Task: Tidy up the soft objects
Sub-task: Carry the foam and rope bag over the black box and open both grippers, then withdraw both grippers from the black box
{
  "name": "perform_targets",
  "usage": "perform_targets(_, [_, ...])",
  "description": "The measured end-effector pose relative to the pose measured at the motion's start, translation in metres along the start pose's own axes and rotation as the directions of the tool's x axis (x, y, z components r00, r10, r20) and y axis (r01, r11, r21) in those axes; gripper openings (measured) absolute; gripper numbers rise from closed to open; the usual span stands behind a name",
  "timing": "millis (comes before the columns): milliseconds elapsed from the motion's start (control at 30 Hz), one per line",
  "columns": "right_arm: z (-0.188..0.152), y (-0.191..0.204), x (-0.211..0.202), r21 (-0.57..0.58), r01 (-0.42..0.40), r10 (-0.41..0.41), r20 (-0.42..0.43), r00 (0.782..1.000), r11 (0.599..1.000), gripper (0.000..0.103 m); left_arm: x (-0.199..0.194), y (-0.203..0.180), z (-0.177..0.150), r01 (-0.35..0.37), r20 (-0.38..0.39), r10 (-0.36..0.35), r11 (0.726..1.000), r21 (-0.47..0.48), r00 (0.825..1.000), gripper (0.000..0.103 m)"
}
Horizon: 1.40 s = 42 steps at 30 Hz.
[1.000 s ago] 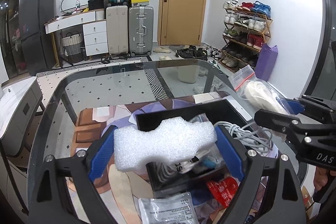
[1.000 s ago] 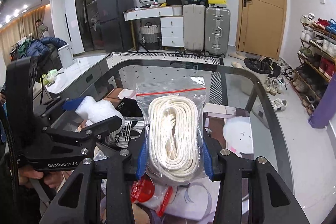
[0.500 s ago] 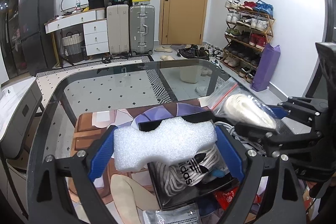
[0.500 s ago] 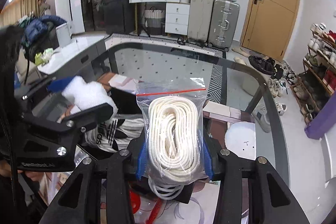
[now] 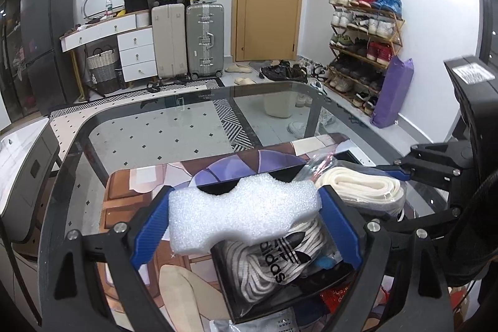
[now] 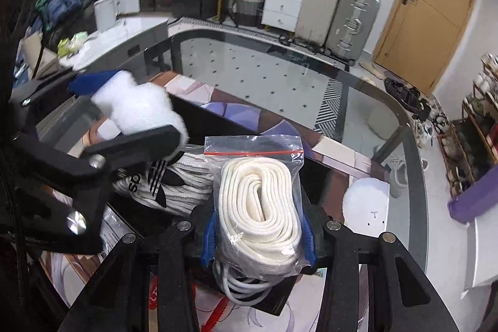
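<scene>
My left gripper (image 5: 246, 217) is shut on a white foam block (image 5: 242, 212), held wide between its blue pads just above a black box (image 5: 246, 294). The foam block (image 6: 140, 108) also shows at the left of the right wrist view. My right gripper (image 6: 258, 223) is shut on a clear zip bag of coiled cream rope (image 6: 260, 204), hanging over the same box; that bag of rope (image 5: 361, 185) appears right of the foam. Inside the box lie a bag of black-and-white laces with a logo (image 5: 274, 263) and a grey cable (image 6: 246, 285).
The box sits on a printed mat (image 5: 137, 195) on a glass table (image 5: 149, 133). A red packet (image 5: 339, 296) and a plastic pouch (image 5: 258, 324) lie near the box's front. A round white pad (image 6: 367, 204) rests at the right. Suitcases, drawers and a shoe rack stand beyond.
The right gripper has come down and rolled, bringing the rope bag low over the box beside the foam. The left gripper with the foam has shifted slightly towards the box.
</scene>
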State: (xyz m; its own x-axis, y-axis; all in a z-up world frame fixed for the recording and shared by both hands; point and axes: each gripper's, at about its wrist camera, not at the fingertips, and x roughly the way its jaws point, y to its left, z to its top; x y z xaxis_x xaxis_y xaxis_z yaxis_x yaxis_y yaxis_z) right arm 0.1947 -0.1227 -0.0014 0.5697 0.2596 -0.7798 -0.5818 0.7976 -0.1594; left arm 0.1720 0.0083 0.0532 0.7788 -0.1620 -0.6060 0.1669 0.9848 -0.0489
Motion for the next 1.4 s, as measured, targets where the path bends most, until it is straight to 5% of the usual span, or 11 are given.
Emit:
perform_targets(533, [-0.02,-0.015,-0.024,0.011,0.044,-0.045,0.065,0.997,0.999,0.084,0.036,-0.016,-0.009,-0.037,-0.112,0.046,0.996,0.084,0.993,0.092])
perform_targets(1100, [-0.05,-0.024,-0.065,0.182,0.073,-0.106,0.176,0.979,0.981,0.102,-0.012,-0.002,-0.024,0.045,-0.056,-0.047,0.998,-0.045,0.997,0.103])
perform_targets(1400, [-0.095,-0.025,-0.087,0.325,0.04,-0.117,0.223,0.968,0.945,0.102,-0.054,0.011,-0.054,-0.02,-0.022,0.018,0.995,-0.096,1.0,0.103])
